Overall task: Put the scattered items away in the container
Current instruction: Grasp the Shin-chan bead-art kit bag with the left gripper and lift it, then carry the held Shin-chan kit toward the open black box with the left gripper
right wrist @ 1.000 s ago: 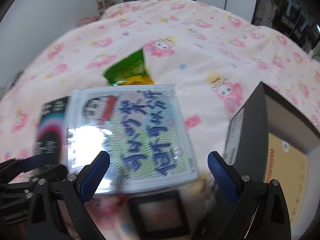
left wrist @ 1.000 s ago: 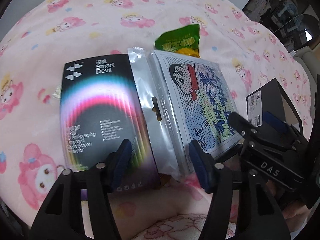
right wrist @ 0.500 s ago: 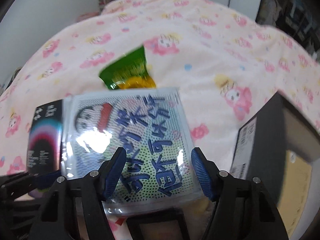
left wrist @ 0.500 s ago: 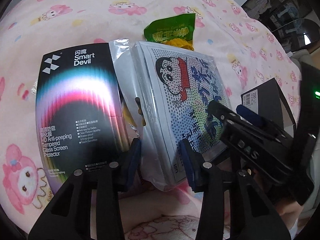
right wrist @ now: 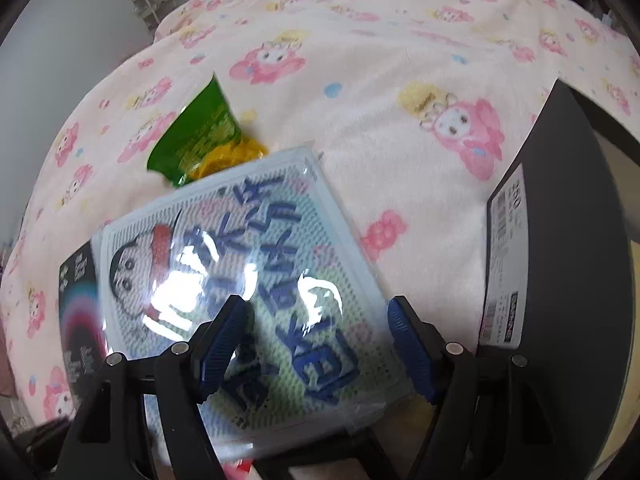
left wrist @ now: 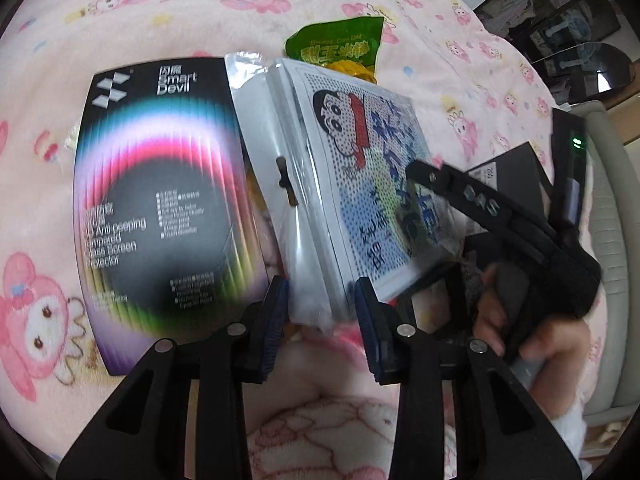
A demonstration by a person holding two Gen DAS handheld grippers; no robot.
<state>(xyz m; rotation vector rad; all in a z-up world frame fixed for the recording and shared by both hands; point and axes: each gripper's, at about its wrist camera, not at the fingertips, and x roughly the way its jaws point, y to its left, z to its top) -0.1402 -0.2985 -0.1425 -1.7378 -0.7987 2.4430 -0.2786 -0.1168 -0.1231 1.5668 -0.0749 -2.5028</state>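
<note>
A cartoon-printed pack in clear plastic (left wrist: 372, 184) (right wrist: 256, 280) is tilted up off the pink blanket. My left gripper (left wrist: 320, 312) is shut on its near-left edge. My right gripper (right wrist: 316, 344) is closed on the pack's other side, one finger over its face; it shows in the left wrist view (left wrist: 460, 196) too. A black Smart Devil screen protector box (left wrist: 160, 208) lies left of the pack. A green snack packet (left wrist: 340, 48) (right wrist: 200, 140) lies behind it. The black open box (right wrist: 560, 264) stands at the right.
The pink cartoon blanket (right wrist: 400, 80) covers the whole bed. A small black-framed object (left wrist: 448, 300) lies under the pack near my right gripper. Dark furniture (left wrist: 560, 40) stands beyond the bed's far right edge.
Both grippers have narrowed from wide open onto the cartoon pack. The pack has lifted and tilted off the blanket, and the right gripper has come in over it.
</note>
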